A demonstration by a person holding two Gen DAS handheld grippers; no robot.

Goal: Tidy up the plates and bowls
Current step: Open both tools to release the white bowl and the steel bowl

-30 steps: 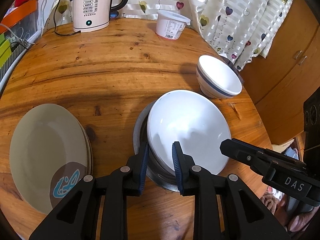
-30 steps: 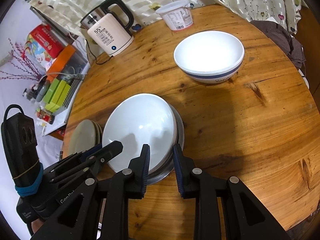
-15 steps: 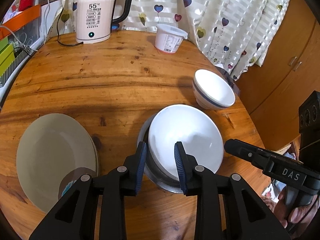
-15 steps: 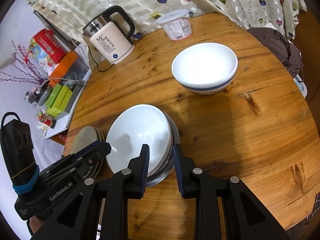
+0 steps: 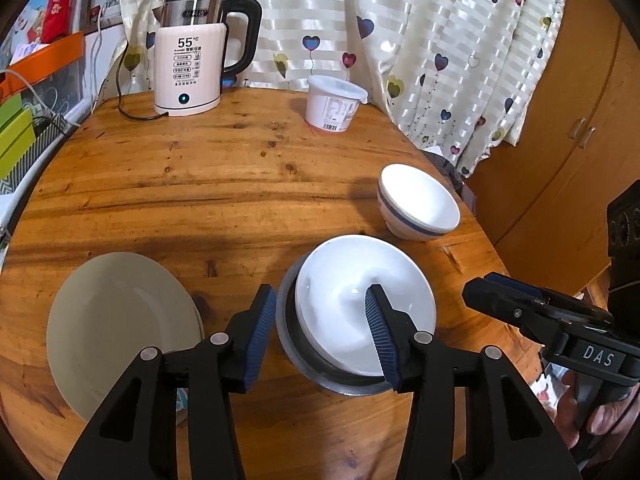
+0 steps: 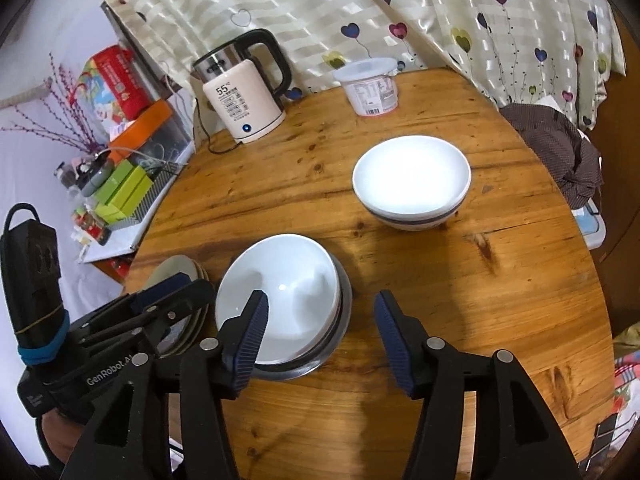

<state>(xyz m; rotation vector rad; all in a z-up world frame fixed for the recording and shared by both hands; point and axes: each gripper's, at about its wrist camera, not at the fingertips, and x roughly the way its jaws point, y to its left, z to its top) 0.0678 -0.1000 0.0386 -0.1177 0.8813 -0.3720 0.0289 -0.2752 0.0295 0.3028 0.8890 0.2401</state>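
Two grippers hang over a round wooden table [image 5: 224,184], the largest thing in view, which spreads out ahead of both. Behind it, far beyond the fingertips, hangs a striped curtain [image 5: 400,20] printed with hearts. An electric kettle [image 5: 192,68] stands at the table's far edge, ahead and to the left of the left gripper [image 5: 320,330]. That gripper's jaws are opening and press on nothing; the near rim of the white bowl stack [image 5: 360,300] shows between the blue pads, with one pad over the bowl's inside and the other outside the rim. The stack sits in a metal dish [image 5: 292,344]. Just left of the left gripper lies a pile of beige plates [image 5: 120,320]. The right gripper [image 6: 318,338] is likewise opening and holds nothing; the same white stack lies at its left pad, partly between the fingers. Farther ahead, slightly right, stands a blue-banded bowl [image 6: 412,182], apart from the stack. Beyond that, near the curtain, sits a lidded plastic tub [image 6: 370,88].
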